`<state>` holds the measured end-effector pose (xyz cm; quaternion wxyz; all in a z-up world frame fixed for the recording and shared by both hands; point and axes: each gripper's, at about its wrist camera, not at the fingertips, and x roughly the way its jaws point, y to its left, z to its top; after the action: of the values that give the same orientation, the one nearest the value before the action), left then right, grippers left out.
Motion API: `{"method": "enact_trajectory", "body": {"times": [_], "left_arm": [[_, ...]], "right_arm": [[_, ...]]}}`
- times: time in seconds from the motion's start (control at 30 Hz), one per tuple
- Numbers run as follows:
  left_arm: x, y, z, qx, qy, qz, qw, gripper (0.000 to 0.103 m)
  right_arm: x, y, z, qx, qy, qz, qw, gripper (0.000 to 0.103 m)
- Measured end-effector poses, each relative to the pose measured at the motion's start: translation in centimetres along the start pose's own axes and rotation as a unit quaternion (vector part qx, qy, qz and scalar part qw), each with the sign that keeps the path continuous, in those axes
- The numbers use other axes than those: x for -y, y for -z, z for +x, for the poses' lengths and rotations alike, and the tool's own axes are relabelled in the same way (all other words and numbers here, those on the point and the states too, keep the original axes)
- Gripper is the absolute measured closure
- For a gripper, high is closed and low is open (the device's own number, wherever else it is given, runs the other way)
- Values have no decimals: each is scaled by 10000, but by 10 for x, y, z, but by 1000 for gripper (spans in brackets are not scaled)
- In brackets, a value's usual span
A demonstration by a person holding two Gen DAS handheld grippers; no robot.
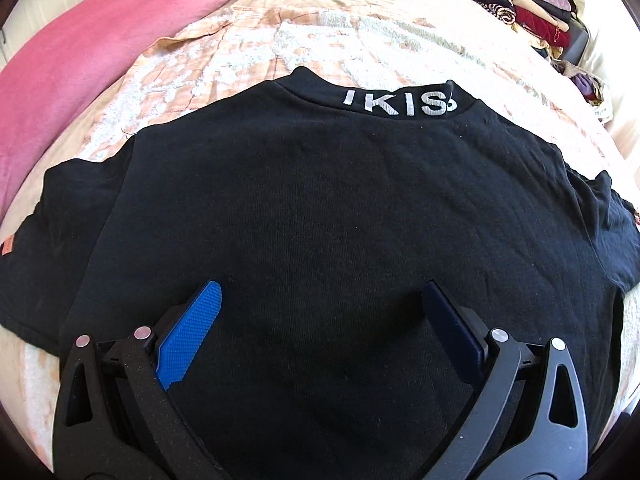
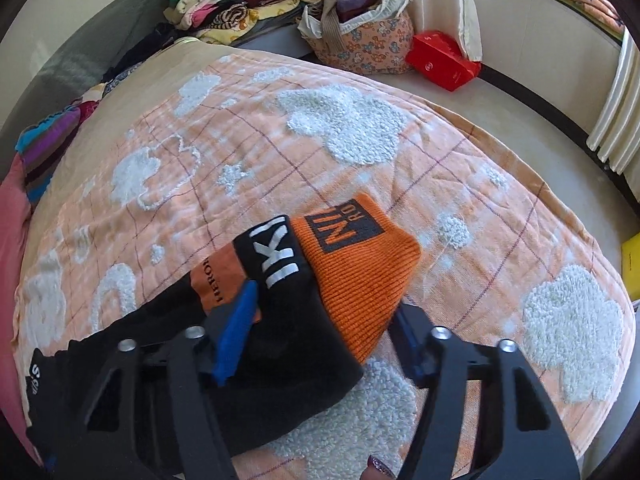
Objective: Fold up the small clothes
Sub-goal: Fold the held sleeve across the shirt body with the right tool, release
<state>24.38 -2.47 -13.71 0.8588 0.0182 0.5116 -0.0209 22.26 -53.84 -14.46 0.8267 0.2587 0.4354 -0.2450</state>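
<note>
The black shirt [image 1: 320, 208] was laid flat, nothing folded yet; left gripper [image 1: 320, 312] was spread wide, right gripper [image 2: 324, 320] was clamped on the sleeve cuff [image 2: 352, 276].

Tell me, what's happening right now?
Left gripper open above black shirt. Right gripper straddling its orange cuff, grip unclear. Nothing in the way.

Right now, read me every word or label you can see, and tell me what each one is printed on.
"IKIS": white letters on the black shirt's collar.
"IKI": same collar, right wrist view.
"HERO", cut off: orange patch.
"NI" with smaller letters I cannot read: black label on the orange cuff.
Red box: print too small to read.
</note>
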Motion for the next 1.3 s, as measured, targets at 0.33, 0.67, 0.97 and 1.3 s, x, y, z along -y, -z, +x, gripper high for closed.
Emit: {"method": "enact_trajectory", "body": {"times": [0.33,0.67,0.97,1.3], "left_arm": [[-8,-1,-5,-81,77,-94,9999,9],[-28,-13,-38,177,330,-438,9983,9],[-41,-27,-67,423,525,-625,9958,9],[-56,-33,-72,515,585,-840,9934,9]], "right_arm": [[-54,10,-71,663,-1104,-652,9895,85],[-165,46,-131,491,-2487,-1301,9585,85],[-252,98,-133,131,-2739,-2031,9400,85],[-302,164,-108,-66,-2514,-2911,9230,83]]}}
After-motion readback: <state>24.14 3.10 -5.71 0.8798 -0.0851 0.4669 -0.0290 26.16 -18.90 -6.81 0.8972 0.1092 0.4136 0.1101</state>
